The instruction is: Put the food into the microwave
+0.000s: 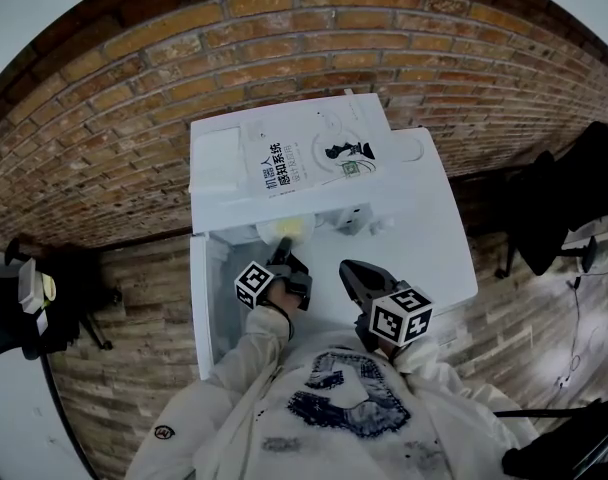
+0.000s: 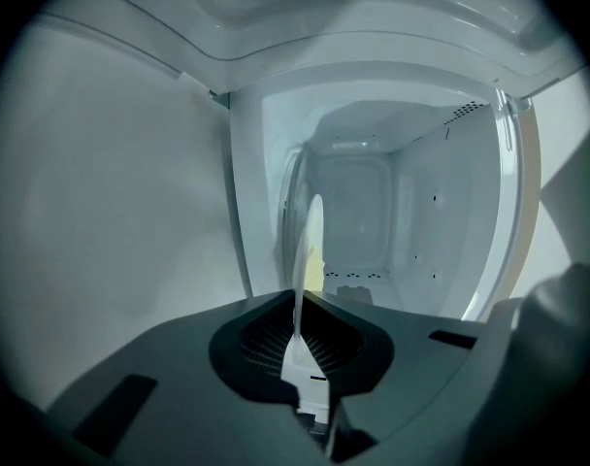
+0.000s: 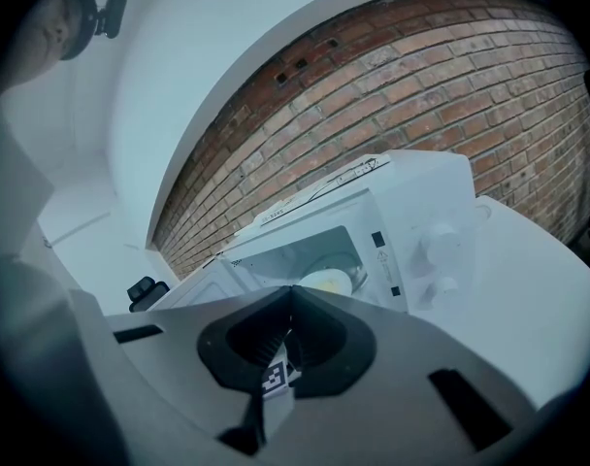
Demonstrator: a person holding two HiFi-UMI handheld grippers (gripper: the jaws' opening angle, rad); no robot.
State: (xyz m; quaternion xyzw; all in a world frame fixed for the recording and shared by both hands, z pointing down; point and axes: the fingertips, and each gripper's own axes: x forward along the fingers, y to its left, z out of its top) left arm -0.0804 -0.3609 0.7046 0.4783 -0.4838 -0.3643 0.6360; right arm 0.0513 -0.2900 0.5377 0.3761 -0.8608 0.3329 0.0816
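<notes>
The white microwave [image 1: 284, 163] stands on a white table [image 1: 434, 258] with its door [image 1: 206, 298] swung open to the left. My left gripper [image 1: 282, 253] is shut on the rim of a white plate [image 1: 284, 230] with yellow food, holding it at the oven's opening. In the left gripper view the plate [image 2: 310, 236] shows edge-on between the jaws of the left gripper [image 2: 300, 299], with the empty cavity [image 2: 373, 221] ahead. My right gripper [image 1: 349, 271] hovers to the right of it, shut on nothing. The right gripper view shows the right gripper [image 3: 290, 294], the microwave [image 3: 411, 231] and the plate [image 3: 326, 282] in its opening.
A printed white sheet [image 1: 314, 153] lies on top of the microwave. The control knobs [image 3: 441, 250] are on its right front. A brick wall [image 1: 134, 118] runs behind. A black chair [image 1: 574, 198] stands at the right, dark gear [image 1: 24, 308] at the left.
</notes>
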